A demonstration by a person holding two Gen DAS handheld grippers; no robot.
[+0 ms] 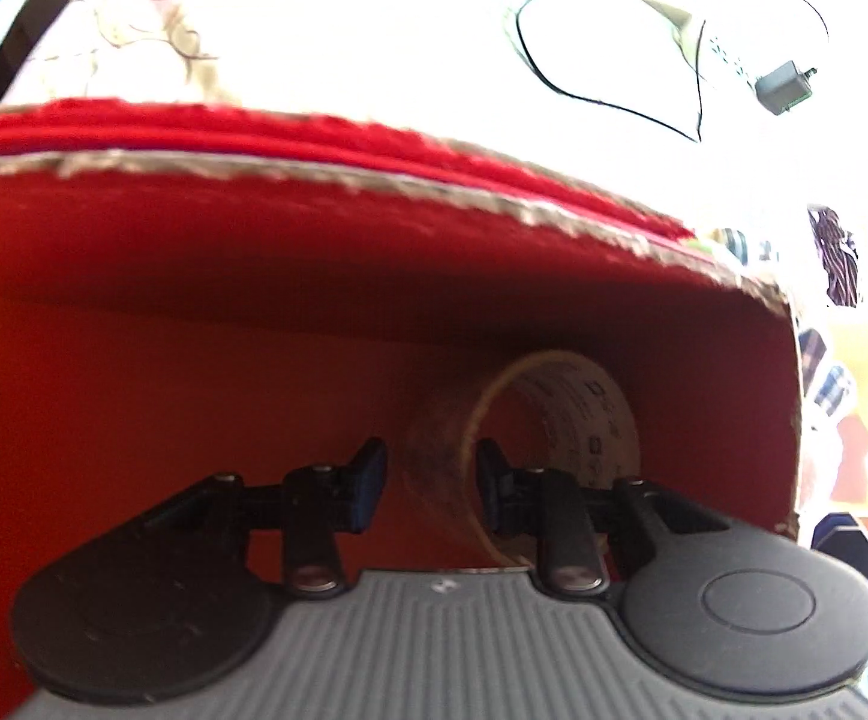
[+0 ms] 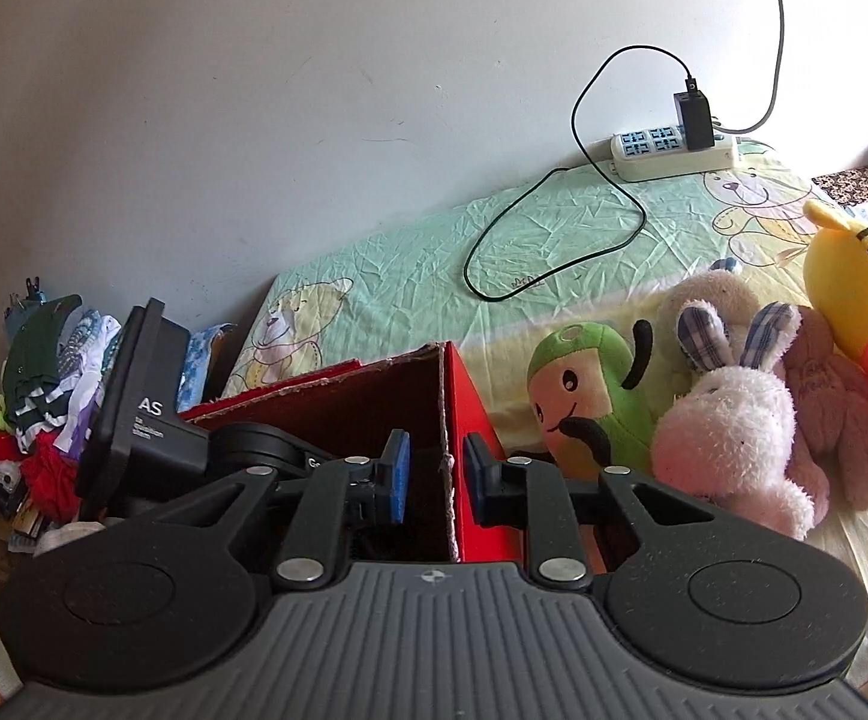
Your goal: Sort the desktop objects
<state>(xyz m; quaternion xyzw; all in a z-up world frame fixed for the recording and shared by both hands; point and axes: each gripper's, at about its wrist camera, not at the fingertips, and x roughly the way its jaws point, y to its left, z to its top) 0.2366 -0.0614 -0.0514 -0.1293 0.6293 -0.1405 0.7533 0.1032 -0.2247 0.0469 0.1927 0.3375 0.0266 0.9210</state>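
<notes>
Inside red box (image 1: 134, 420), left gripper (image 1: 431, 483) spread astride tape roll (image 1: 553, 438) wall, right gripper (image 2: 434, 471) parted astride box edge.

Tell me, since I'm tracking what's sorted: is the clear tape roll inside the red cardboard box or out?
Inside. The clear tape roll sits on edge against the red cardboard box's inner wall, ahead of the left tool.

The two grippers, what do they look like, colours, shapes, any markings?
The left gripper and the right gripper match: a grey ribbed body with a small crosshair mark, two round black discs, and black linkage arms with silver pivot pins. The fingers carry blue pads. No cable, sleeve or hand shows.
</notes>
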